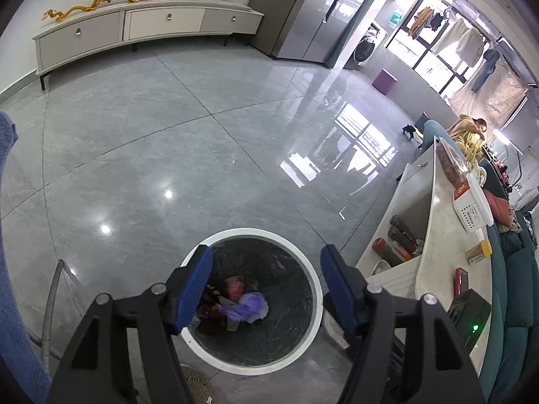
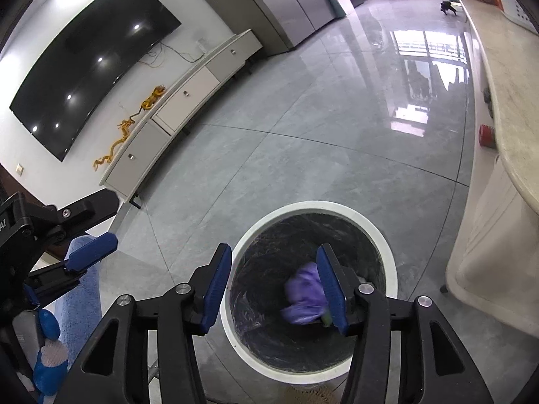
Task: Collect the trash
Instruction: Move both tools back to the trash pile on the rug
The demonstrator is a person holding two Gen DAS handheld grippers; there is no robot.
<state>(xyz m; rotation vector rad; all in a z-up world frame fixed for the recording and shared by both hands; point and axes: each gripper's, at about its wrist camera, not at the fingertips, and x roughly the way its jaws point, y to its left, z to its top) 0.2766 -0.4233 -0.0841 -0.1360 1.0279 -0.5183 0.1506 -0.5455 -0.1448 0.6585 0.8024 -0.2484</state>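
A round white-rimmed trash bin (image 1: 316, 303) with a black liner stands on the grey floor below both grippers; it also shows in the right wrist view (image 2: 387, 256). Inside lie a crumpled purple piece of trash (image 1: 251, 306), something pink (image 1: 234, 286) and darker scraps. In the right wrist view the purple trash (image 2: 303, 296) looks blurred, in the bin beside the right finger. My left gripper (image 1: 266, 289) is open and empty above the bin. My right gripper (image 2: 278, 289) is open above the bin. The left gripper's fingers (image 2: 91, 252) show at the left of the right wrist view.
A pale curved-top table (image 1: 438, 235) with boxes and shelved items stands right of the bin, with a teal sofa (image 1: 515, 286) behind. A white TV cabinet (image 1: 134, 23) lines the far wall. A blue mat (image 2: 81, 303) lies on the left. A person (image 1: 468, 131) sits far right.
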